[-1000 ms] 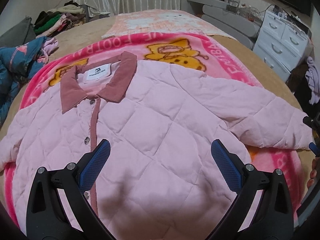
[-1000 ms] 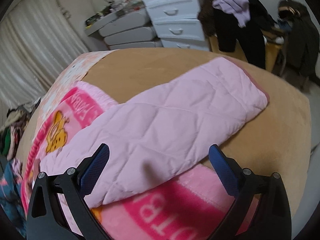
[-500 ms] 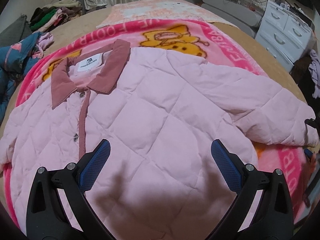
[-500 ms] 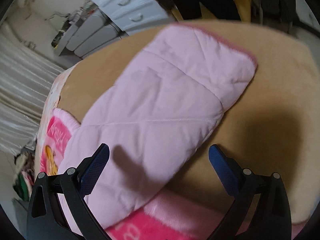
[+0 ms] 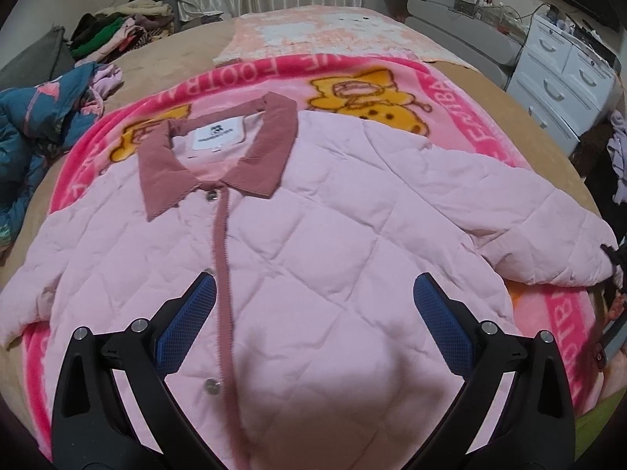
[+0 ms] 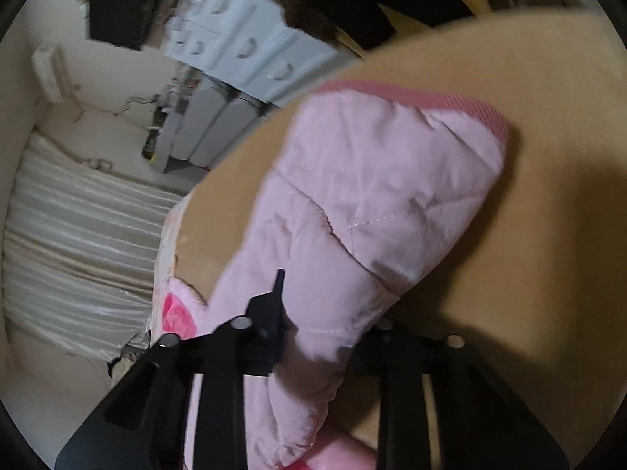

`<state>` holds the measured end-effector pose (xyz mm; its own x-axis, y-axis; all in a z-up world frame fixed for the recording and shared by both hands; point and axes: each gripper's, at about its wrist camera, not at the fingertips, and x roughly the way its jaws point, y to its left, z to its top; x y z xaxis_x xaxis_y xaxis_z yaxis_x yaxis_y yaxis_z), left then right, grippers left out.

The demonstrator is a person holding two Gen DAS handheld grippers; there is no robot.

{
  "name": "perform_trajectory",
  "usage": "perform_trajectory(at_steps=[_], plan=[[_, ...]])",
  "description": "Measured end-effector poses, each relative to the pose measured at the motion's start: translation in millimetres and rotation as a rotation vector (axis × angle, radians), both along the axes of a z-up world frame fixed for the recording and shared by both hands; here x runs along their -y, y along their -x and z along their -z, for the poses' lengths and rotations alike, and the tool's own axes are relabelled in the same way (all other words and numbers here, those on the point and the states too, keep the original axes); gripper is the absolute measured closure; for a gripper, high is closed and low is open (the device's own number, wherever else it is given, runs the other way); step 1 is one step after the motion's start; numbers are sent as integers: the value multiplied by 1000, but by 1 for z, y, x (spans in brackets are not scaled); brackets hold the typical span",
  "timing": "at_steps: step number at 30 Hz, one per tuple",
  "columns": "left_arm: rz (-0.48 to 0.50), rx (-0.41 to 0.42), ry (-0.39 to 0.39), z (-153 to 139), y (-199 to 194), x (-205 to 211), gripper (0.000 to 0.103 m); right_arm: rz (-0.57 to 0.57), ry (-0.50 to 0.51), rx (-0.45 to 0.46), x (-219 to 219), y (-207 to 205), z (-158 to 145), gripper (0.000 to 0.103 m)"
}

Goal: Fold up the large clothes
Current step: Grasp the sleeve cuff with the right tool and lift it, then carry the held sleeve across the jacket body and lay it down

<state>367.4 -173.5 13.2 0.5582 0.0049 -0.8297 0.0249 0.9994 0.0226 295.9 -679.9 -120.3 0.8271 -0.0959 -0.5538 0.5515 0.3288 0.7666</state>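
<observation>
A pink quilted jacket (image 5: 313, 235) lies front up and buttoned on the bed, its darker pink collar (image 5: 219, 164) towards the far side. My left gripper (image 5: 313, 293) hovers open over the jacket's lower front, nothing between its blue pads. In the right wrist view the jacket's sleeve (image 6: 372, 196) stretches away over the tan cover, ending in a cuff with darker trim (image 6: 411, 96). My right gripper (image 6: 317, 337) is closing its jaws on that sleeve, with the fabric bunched and pinched between them. It shows at the right edge of the left wrist view, by the sleeve end (image 5: 588, 250).
A pink cartoon blanket (image 5: 450, 90) lies under the jacket on the tan bed cover (image 5: 176, 51). A blue garment (image 5: 39, 117) and a pile of clothes (image 5: 117, 31) sit at the left. White drawers (image 5: 568, 78) stand beyond the bed's right edge.
My right gripper has rolled, dropped onto the sleeve and gone from wide open to shut on it. The left gripper has drifted a little over the jacket and stays open.
</observation>
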Motion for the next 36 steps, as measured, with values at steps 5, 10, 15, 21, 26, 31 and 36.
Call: perform_trajectory(at_steps=[5, 10, 15, 21, 26, 31, 36], plan=[[-29, 17, 15, -17, 7, -26, 9, -82, 161, 107, -23, -1, -61, 86], [-45, 21, 19, -29, 12, -50, 9, -187, 400, 171, -78, -8, -128, 87], [-54, 26, 28, -38, 19, -71, 9, -285, 550, 267, -132, -11, -173, 88], [-97, 54, 38, -50, 29, -97, 9, -399, 602, 356, -182, -13, -198, 88], [-101, 75, 45, -62, 39, -112, 9, -481, 639, 378, -216, -19, -209, 88], [-129, 108, 73, -63, 49, -139, 9, -544, 703, 381, -256, -25, -221, 88], [-153, 118, 99, -54, 52, -172, 9, -600, 777, 376, -297, -24, -222, 88]])
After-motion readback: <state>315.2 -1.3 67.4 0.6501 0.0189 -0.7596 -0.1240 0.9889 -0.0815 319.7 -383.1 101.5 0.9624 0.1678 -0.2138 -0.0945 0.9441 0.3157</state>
